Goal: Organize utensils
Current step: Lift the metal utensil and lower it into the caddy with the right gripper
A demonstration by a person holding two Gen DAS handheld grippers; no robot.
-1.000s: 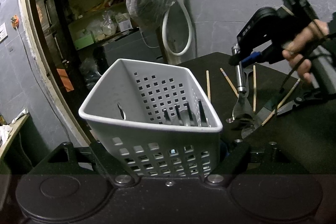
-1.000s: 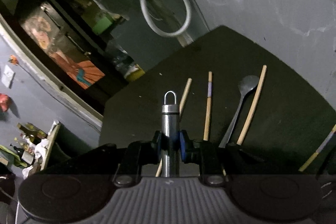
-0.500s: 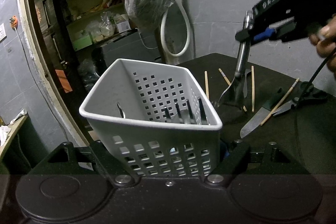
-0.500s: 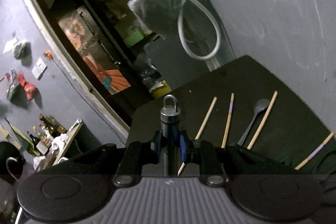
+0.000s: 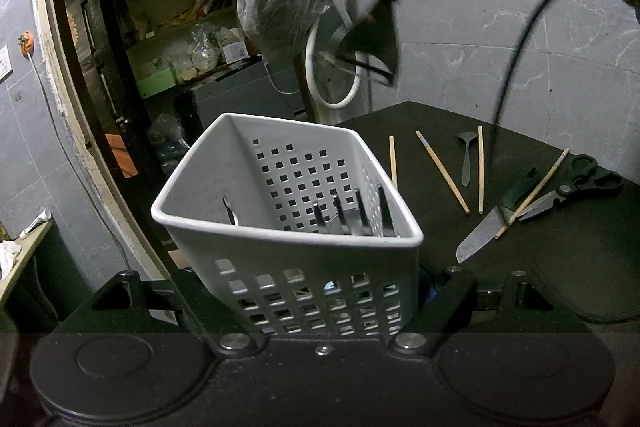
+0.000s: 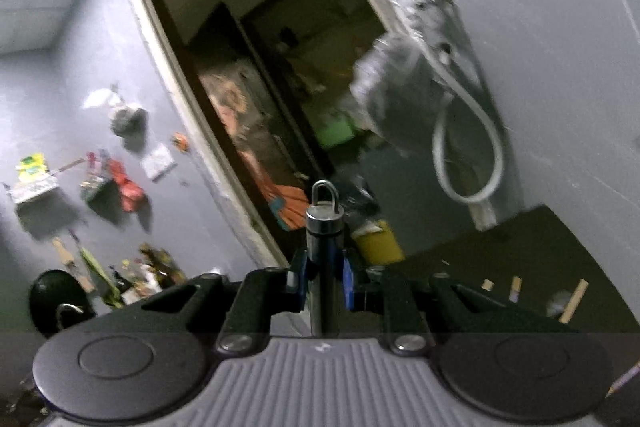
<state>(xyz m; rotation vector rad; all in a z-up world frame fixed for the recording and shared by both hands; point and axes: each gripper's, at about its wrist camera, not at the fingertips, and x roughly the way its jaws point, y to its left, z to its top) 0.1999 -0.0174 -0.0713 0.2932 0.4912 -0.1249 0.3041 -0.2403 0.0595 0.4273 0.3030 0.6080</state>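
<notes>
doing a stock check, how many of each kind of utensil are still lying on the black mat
chopsticks: 4
spoon: 1
knife: 1
scissors: 1
total: 7

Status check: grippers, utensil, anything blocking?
Left gripper clamps basket. Right gripper holds peeler above basket. Nothing in the way.

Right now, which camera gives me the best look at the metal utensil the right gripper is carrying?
The left wrist view: it shows the metal utensil whole, handle and wide dark head, hanging in the air above the white basket, though blurred. The right wrist view shows only its handle end with the hanging loop, clamped in the right gripper.
</notes>
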